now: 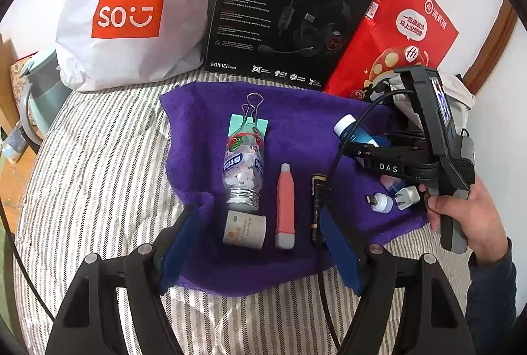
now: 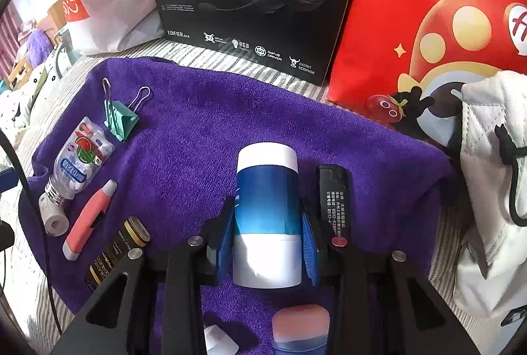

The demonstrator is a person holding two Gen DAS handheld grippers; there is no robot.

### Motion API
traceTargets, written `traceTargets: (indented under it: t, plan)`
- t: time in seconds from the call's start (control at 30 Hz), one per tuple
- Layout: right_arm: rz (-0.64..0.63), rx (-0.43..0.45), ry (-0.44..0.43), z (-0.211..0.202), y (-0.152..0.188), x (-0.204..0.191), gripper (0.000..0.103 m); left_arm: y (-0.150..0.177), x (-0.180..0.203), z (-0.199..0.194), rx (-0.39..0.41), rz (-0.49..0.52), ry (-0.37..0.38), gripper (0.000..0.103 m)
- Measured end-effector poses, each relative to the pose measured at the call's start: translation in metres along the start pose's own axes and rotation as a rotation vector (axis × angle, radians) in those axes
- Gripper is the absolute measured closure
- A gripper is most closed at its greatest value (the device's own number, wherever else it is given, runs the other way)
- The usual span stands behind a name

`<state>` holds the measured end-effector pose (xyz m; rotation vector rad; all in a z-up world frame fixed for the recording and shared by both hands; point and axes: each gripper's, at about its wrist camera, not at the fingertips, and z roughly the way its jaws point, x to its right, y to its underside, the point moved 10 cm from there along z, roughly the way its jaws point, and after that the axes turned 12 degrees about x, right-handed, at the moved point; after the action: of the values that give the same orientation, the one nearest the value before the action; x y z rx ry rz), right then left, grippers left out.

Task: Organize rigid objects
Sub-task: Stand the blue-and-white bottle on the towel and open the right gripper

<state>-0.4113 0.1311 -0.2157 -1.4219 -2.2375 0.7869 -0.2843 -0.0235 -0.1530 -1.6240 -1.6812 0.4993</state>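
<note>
A purple towel (image 1: 296, 131) lies on the striped bed. On it, in a row, are a mint binder clip (image 1: 250, 121), a clear candy bottle (image 1: 243, 167), a small white jar (image 1: 245, 230), a coral pen-shaped tool (image 1: 285, 206) and a black-gold tube (image 1: 317, 206). My left gripper (image 1: 258, 213) hovers open over the jar and the tool, holding nothing. My right gripper (image 2: 268, 223) is shut on a blue and white bottle (image 2: 266, 190), just over the towel (image 2: 197, 131). A black lighter (image 2: 332, 193) lies right beside its right finger. In the left wrist view the right gripper (image 1: 359, 144) holds that bottle (image 1: 349, 127) at the towel's right.
Two white plugs (image 1: 393, 200) lie on the towel near the person's hand (image 1: 467, 216). A pink-capped container (image 2: 299, 328) sits below the held bottle. Behind the towel stand a white Miniso bag (image 1: 131, 6), a black headset box (image 1: 290, 9) and a red paper bag (image 1: 405, 35). A white quilted bag (image 2: 487, 206) is at the right.
</note>
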Motion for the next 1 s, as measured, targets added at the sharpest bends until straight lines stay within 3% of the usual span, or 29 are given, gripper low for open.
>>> traceTargets:
  t: [0.33, 0.4, 0.53, 0.77, 0.87, 1.0]
  plan:
    - [-0.034, -0.026, 0.002, 0.001, 0.000, -0.006, 0.066, 0.004, -0.005, -0.003, -0.010, -0.020, 0.012, 0.029]
    - [-0.026, -0.033, -0.001, -0.001, 0.002, -0.005, 0.065, 0.007, -0.009, -0.005, -0.012, -0.014, -0.004, 0.029]
    - [-0.020, -0.052, -0.004, -0.008, 0.010, -0.006, 0.052, 0.011, -0.016, -0.009, -0.015, 0.010, -0.058, 0.029]
    - [-0.013, -0.029, 0.016, -0.039, 0.013, -0.015, 0.050, 0.012, -0.012, -0.027, 0.005, 0.047, -0.101, 0.020]
    - [-0.004, 0.012, 0.026, -0.065, 0.011, -0.021, 0.024, 0.012, -0.005, -0.037, 0.016, 0.062, -0.098, 0.013]
    - [0.018, 0.086, 0.047, -0.107, 0.015, -0.031, 0.011, 0.011, 0.007, -0.048, 0.046, 0.088, -0.094, 0.000]
